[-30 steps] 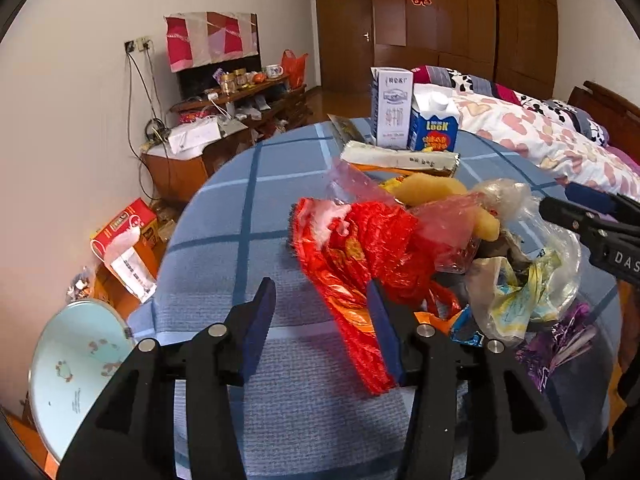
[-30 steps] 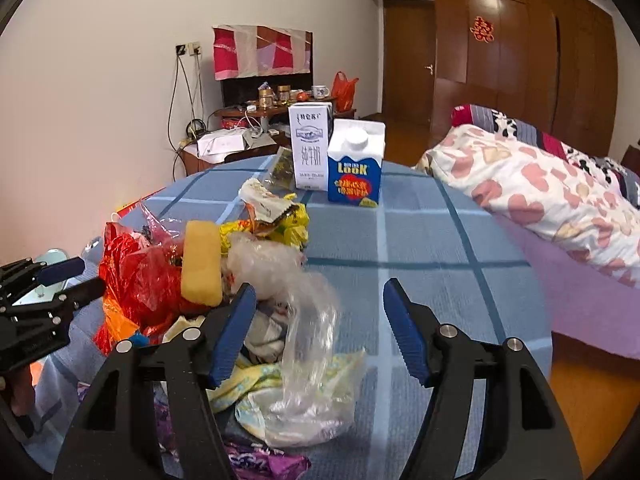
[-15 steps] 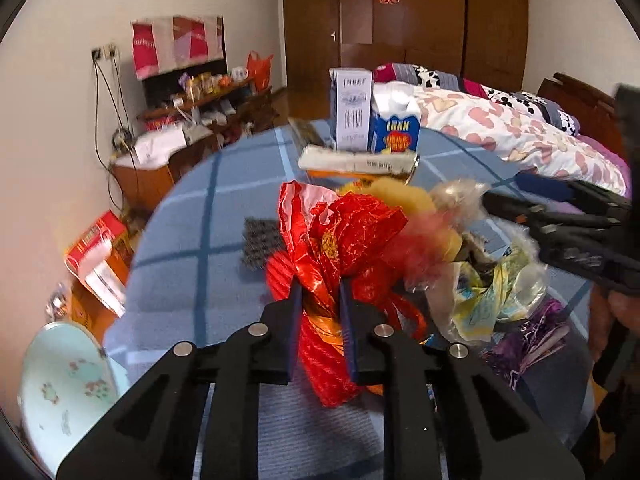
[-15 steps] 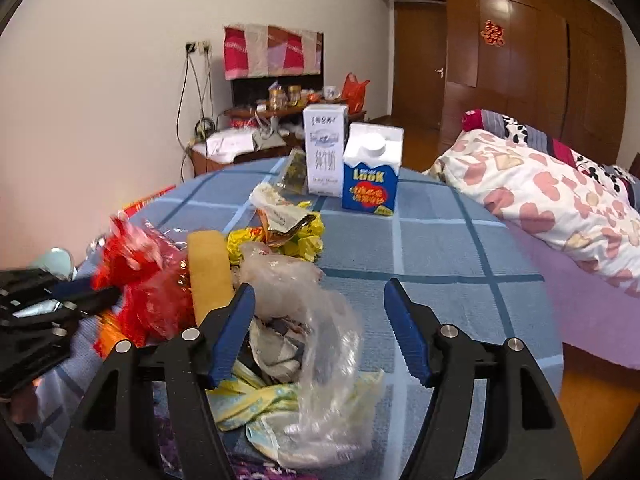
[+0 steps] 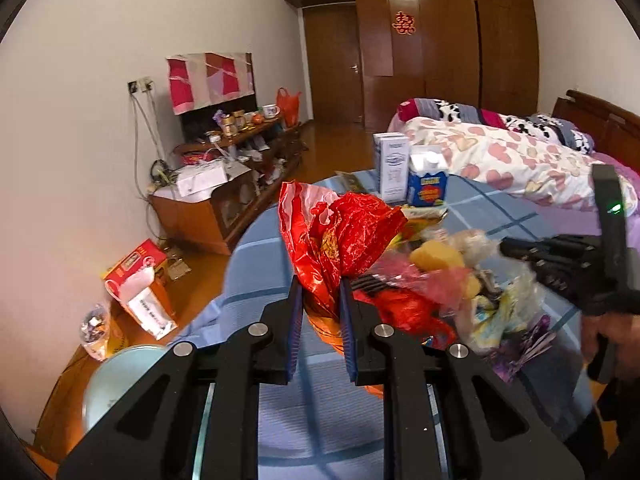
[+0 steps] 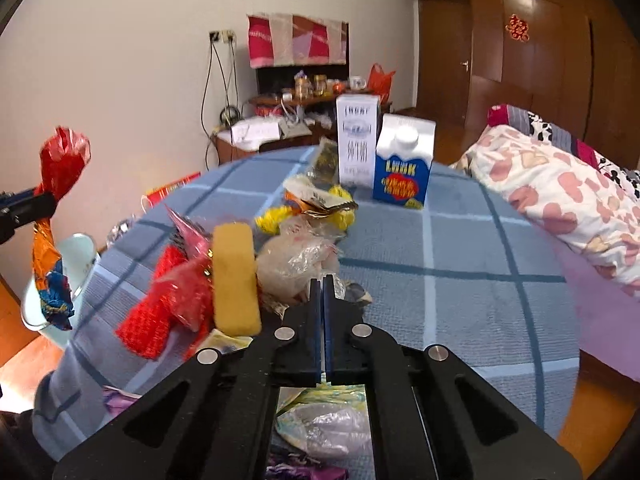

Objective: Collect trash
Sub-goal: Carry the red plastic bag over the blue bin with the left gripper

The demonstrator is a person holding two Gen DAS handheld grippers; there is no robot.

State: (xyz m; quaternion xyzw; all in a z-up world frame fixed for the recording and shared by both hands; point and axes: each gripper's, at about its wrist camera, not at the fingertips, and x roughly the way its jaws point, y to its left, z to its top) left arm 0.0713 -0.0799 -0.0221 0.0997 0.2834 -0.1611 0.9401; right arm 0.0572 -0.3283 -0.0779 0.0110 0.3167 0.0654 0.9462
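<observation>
A heap of trash lies on the round blue checked table [image 6: 460,280]: a yellow sponge [image 6: 234,276], a red mesh piece [image 6: 160,300], clear plastic bags [image 6: 296,258] and yellow wrappers [image 6: 308,208]. My left gripper [image 5: 320,292] is shut on a red plastic bag [image 5: 340,232] and holds it lifted off the table; the bag shows at the left of the right wrist view [image 6: 60,168]. My right gripper [image 6: 322,280] is shut on the clear plastic bag in the heap.
Two cartons, a white one [image 6: 358,140] and a blue one [image 6: 404,168], stand at the table's far side. A pale blue bin [image 5: 116,384] stands on the floor left of the table. A bed [image 5: 520,160] is to the right, a cluttered wooden cabinet [image 5: 224,184] to the left.
My left gripper closed on the red bag and lifted it off the table. My right gripper closed on the clear plastic bag in the heap.
</observation>
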